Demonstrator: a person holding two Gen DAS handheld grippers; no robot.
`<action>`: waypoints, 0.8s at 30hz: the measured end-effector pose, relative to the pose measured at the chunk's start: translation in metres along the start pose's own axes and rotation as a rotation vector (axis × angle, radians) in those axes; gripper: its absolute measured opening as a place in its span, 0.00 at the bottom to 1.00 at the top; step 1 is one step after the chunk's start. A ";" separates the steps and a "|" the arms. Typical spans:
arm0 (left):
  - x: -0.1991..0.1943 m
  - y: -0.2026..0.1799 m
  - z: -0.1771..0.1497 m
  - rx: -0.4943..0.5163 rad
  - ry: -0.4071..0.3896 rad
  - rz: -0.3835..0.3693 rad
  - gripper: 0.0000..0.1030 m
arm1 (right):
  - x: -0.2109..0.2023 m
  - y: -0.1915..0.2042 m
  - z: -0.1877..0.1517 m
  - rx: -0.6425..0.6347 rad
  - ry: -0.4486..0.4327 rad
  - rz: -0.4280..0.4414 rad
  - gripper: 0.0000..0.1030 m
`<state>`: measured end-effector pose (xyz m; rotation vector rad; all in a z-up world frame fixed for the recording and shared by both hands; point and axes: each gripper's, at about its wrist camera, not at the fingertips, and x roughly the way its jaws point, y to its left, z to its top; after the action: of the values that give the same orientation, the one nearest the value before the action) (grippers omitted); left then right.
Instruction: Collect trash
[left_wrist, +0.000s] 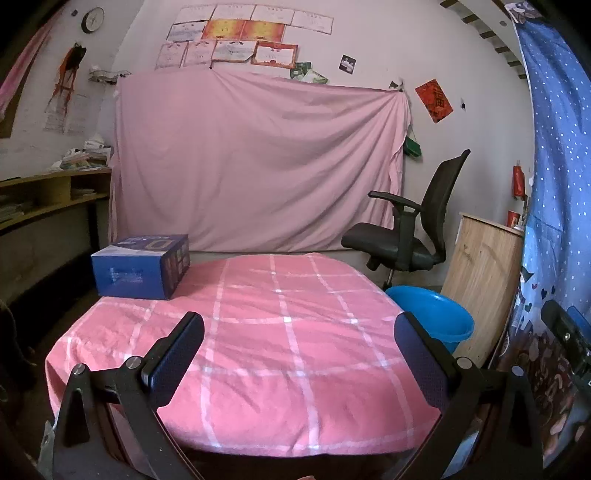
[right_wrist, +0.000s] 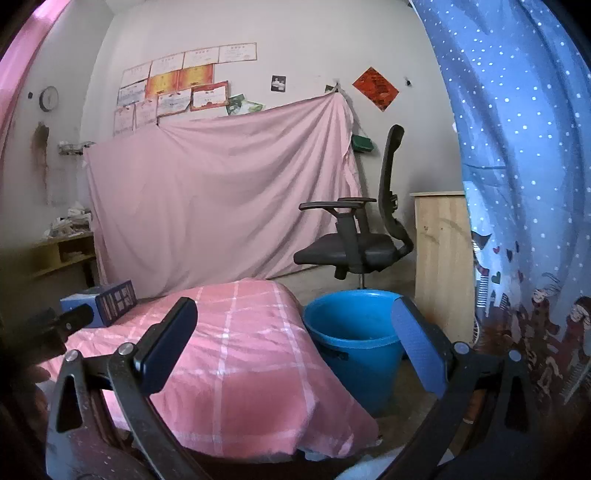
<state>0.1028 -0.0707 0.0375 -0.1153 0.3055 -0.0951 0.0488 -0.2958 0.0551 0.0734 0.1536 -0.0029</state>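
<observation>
Blue box (left_wrist: 142, 266) flat on table's far-left corner, long axis toward wall.

I am holding my left gripper (left_wrist: 299, 343) level and pointing forward, its two fingers spread wide apart with nothing between the pads (left_wrist: 173, 363). I am holding my right gripper (right_wrist: 291, 339) in the same manner, fingers (right_wrist: 419, 350) wide apart and gripping nothing. In the right wrist view, the left gripper's tip is showing at the left edge, beside the right one and apart from it.
</observation>
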 end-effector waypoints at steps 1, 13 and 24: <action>-0.001 0.000 -0.001 0.004 0.000 0.000 0.98 | -0.002 0.001 -0.002 -0.003 0.000 -0.002 1.00; -0.008 0.000 -0.012 0.035 -0.016 0.010 0.98 | 0.000 0.001 -0.008 -0.020 0.020 -0.007 1.00; -0.009 0.002 -0.014 0.042 -0.025 0.016 0.98 | -0.002 0.001 -0.010 -0.014 0.025 -0.009 1.00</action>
<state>0.0902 -0.0693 0.0266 -0.0723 0.2794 -0.0843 0.0458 -0.2939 0.0460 0.0592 0.1790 -0.0095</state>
